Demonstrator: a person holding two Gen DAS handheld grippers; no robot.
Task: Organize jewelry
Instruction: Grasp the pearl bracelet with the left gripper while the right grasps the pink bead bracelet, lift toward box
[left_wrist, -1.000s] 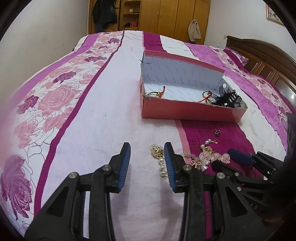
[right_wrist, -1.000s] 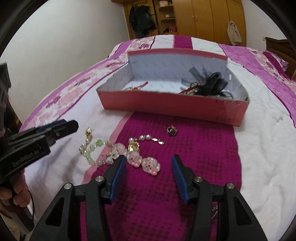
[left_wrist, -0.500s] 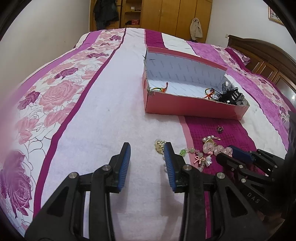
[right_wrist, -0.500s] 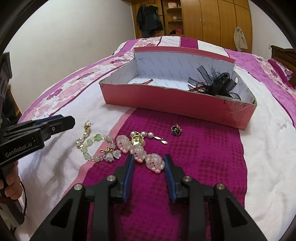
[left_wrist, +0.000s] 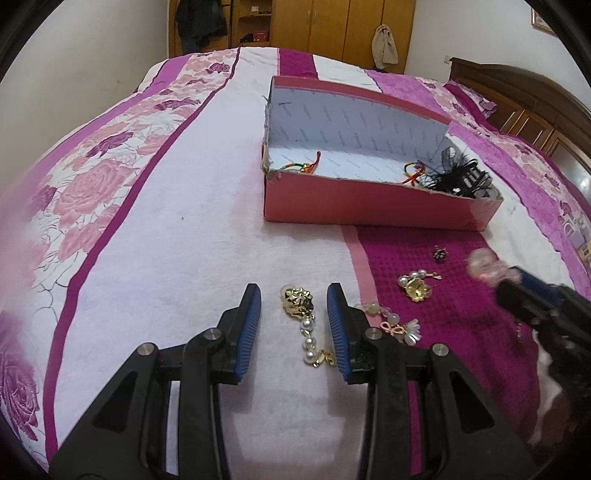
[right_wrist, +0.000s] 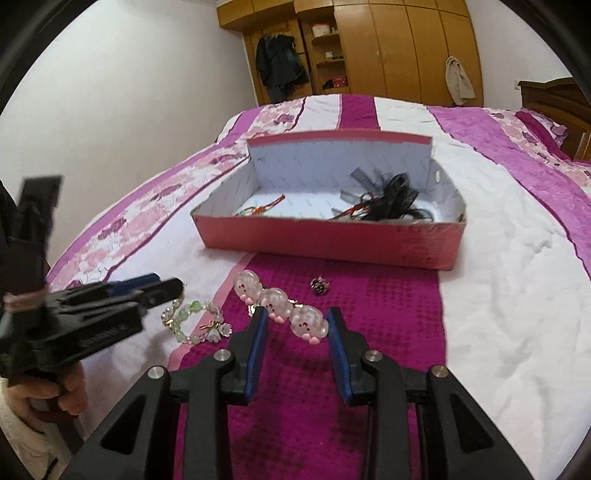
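The lettering moulded on the side of my left gripper (right_wrist: 173, 290) is blurred in the right wrist view and cannot be read; faint marks on the near wall of the pink box (right_wrist: 332, 240) are likewise illegible, and its white lining carries a repeated printed pattern too small to read. My right gripper (right_wrist: 297, 326) has just been closing, and its blue pads now grip the near end of the pink bear hair clip (right_wrist: 280, 304); the clip's long axis runs from between the pads up and to the left, toward the box, with three translucent bear figures in a row. In the left wrist view the same clip (left_wrist: 484, 266) shows as a blur at the tip of my right gripper, above the magenta stripe of the bedspread (left_wrist: 166, 229). My left gripper (left_wrist: 293, 314) stands at a narrow gap with its pads on either side of the gold and pearl earring (left_wrist: 304, 325) but not pressing it; the earring lies on the white stripe, its long axis along the fingers, gold flower end pointing toward the box. The green bead bracelet (right_wrist: 195, 321) lies just beside the right-hand finger of that gripper, at the edge of the stripe. A gold flower brooch (left_wrist: 415, 286) and a small dark ring (left_wrist: 439, 254) lie between the bracelet and the box. The box holds coloured cords (left_wrist: 303, 167) and a black mesh hair piece (left_wrist: 458, 177).
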